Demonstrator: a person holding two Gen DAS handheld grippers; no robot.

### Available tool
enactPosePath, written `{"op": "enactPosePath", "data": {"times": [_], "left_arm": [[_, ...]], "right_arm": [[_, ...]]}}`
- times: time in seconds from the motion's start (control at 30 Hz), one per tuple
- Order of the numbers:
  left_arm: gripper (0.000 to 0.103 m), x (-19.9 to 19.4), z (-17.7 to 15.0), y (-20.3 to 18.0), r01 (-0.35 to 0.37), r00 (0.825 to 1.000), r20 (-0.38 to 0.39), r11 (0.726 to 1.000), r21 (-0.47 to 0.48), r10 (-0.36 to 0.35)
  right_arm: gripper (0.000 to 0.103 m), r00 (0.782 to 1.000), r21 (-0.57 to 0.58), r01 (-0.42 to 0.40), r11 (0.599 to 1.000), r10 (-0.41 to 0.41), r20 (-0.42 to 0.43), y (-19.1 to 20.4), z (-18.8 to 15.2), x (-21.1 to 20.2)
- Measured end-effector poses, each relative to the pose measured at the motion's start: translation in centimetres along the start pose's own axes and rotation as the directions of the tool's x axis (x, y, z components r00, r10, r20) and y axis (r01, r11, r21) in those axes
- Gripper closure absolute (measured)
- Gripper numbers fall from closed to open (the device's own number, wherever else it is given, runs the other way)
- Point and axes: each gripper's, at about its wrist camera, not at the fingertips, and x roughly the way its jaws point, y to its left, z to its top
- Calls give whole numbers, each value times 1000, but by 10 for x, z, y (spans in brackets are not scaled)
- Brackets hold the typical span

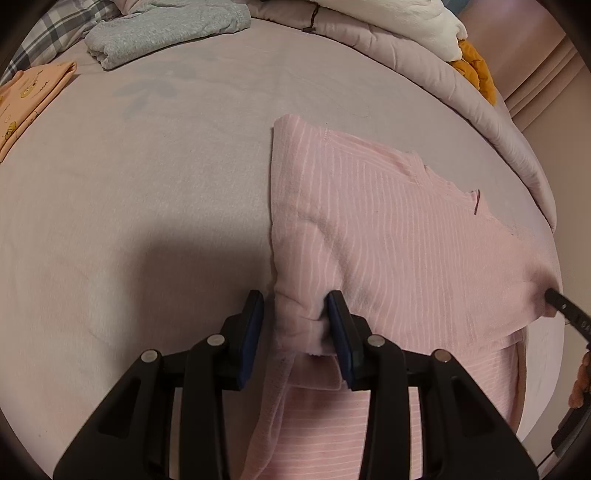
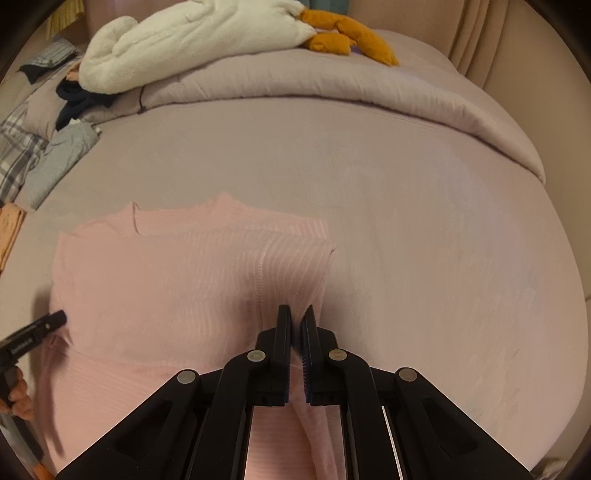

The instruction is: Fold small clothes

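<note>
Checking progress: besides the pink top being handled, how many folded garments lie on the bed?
2: a grey garment at the far left near the bedding pile, and an orange printed one nearer, at the left edge. Others may be hidden in the pile.

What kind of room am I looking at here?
Most likely a bedroom: the pink striped top lies on a bed sheet, with a rolled-back quilt and a white fleece blanket at the far side. Folded clothes, a grey garment and an orange one, lie nearby.
</note>
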Motion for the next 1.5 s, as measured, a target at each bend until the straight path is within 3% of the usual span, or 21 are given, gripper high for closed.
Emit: {"op": "enactPosePath", "data": {"times": [0.3, 0.6, 1.1, 1.5], "left_arm": [[64, 1, -1, -2, -11, 1000, 3, 1000, 3, 11], [63, 2, -1, -5, -27, 1000, 14, 1000, 13, 27], [59, 4, -4, -9, -62, 997, 46, 998, 26, 61], [57, 4, -5, -7, -67, 995, 77, 997, 40, 64]], "right_arm": [[97, 998, 52, -21, 998, 24, -65, -13, -12, 31], [97, 997, 69, -33, 997, 38, -68, -17, -16, 41], [97, 996, 137, -84, 987, 87, -18, -26, -30, 46], [97, 998, 148, -66, 987, 65, 12, -28, -40, 42]]}}
